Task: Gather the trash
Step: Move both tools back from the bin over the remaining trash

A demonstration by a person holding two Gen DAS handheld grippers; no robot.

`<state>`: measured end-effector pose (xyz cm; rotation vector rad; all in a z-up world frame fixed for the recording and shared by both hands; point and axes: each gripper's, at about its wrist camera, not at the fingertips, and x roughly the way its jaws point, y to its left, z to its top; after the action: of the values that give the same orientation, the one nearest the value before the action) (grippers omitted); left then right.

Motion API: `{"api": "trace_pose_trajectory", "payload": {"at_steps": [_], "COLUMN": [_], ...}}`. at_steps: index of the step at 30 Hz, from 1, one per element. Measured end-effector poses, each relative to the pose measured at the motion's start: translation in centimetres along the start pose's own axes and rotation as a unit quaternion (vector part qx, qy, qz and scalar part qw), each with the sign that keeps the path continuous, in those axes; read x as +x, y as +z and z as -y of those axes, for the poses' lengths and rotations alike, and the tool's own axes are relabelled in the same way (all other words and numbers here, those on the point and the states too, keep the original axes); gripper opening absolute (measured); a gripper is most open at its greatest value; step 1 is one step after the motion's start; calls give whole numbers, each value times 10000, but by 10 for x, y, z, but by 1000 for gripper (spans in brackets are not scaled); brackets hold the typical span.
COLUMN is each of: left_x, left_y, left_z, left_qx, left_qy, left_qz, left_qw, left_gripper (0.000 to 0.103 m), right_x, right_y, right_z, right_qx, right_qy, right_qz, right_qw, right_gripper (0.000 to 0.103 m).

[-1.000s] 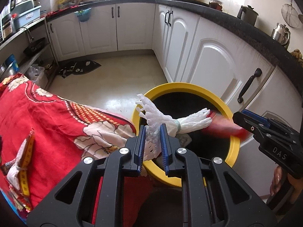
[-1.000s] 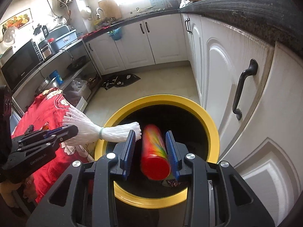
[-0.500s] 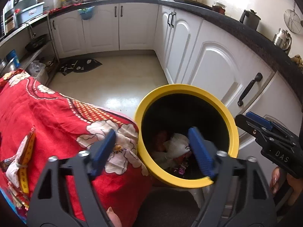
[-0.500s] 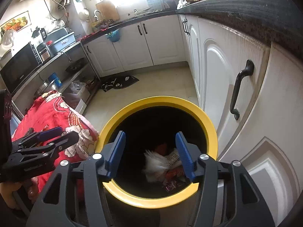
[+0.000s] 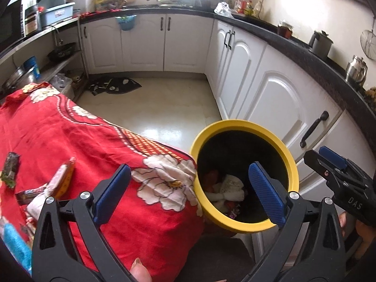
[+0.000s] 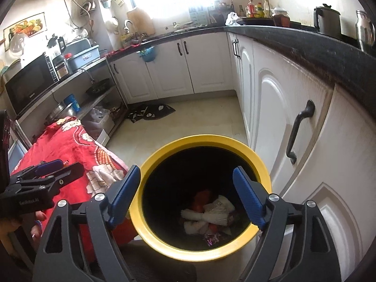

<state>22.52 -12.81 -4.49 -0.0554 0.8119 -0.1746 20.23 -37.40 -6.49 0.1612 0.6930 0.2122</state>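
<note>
Bin: a round bin with a yellow rim (image 5: 237,124) and a black inside stands on the floor, between the cloth-covered desk and the white cabinets.
Bin contents: a white netted wrapper (image 6: 211,213) lies at the bottom with a red-orange item (image 6: 202,198) just behind it and a small shiny purple wrapper (image 6: 212,237) in front; all are loose, touched by no gripper.
Left hand-held gripper (image 5: 188,195): jaws wide apart and opening, nothing between the blue pads; it hangs over the desk edge and the near rim of the bin.
Right hand-held gripper (image 6: 186,197): jaws apart and opening, nothing between the pads; it points down into the mouth of the bin.
Desk: covered by a red flowered cloth (image 5: 77,141); several pieces of trash lie on it at the left, among them a yellow and pink packet (image 5: 62,179) and a dark wrapper (image 5: 10,168).
Floor: pale tiles (image 5: 159,108), with a dark mat (image 5: 115,87) near the far cabinets.
Room: a kitchen with white cabinets (image 6: 277,108) under a black counter (image 6: 312,47), a kettle (image 5: 319,43) on it, and a microwave (image 6: 28,82) on a shelf at the left.
</note>
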Motion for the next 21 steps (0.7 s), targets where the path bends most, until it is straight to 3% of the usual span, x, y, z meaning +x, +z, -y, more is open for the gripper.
{"api": "trace_pose_trajectory", "payload": {"at_steps": [21], "left_x": [-54], "left_y": [-1], "left_z": [-54], "left_qx": [-544], "left_qy": [432], "left_qz": [522], "left_qw": [9962], "left_gripper": [92], "right_x": [-19], "right_y": [8], "right_z": [-52], "right_qx": [-439], "right_qy": [416], "right_qz": [174], "right_qw": [9980], "right_gripper": [78]}}
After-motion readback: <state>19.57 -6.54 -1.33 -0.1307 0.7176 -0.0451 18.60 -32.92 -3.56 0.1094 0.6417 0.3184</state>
